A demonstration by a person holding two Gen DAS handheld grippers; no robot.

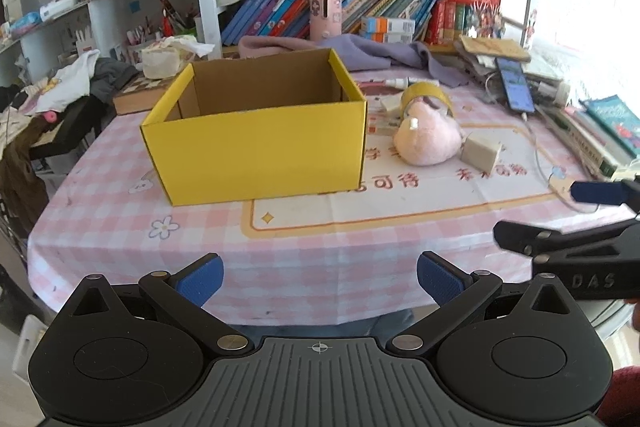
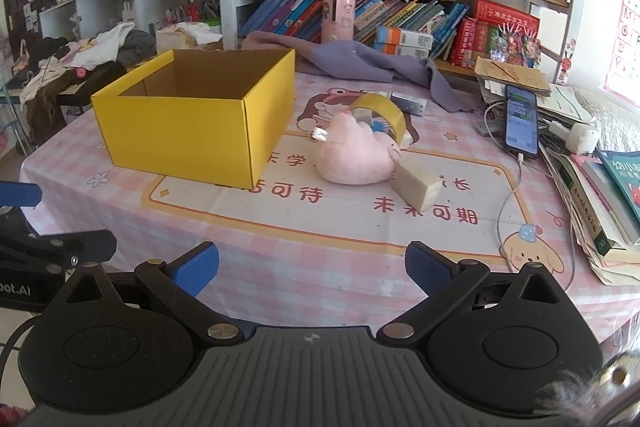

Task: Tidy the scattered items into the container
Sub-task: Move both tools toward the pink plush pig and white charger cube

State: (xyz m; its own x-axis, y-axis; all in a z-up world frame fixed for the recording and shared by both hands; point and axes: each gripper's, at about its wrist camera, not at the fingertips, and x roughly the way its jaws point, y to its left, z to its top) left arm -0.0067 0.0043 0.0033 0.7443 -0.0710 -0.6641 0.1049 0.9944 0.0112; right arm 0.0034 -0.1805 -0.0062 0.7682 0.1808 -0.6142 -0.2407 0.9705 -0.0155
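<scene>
An open yellow cardboard box [image 1: 256, 143] [image 2: 188, 135] stands on the pink checked tablecloth, and nothing shows inside it. To its right lie a pink plush toy [image 1: 428, 141] [image 2: 354, 157], a cream block [image 1: 482, 151] [image 2: 416, 189] and a roll of yellow tape [image 1: 430, 95] [image 2: 380, 113] leaning behind the plush. My left gripper [image 1: 318, 277] is open near the table's front edge, nothing between its blue pads. My right gripper [image 2: 312, 269] is open too, short of the plush and block, and it shows at the right in the left wrist view [image 1: 560, 219].
A phone [image 2: 520, 119] on a charging cable lies on piled books at the right edge. A purple cloth [image 2: 360, 61] is draped behind the items. A small metal box [image 2: 408, 103] sits by the tape. Bookshelves stand behind; clothes are heaped at the left.
</scene>
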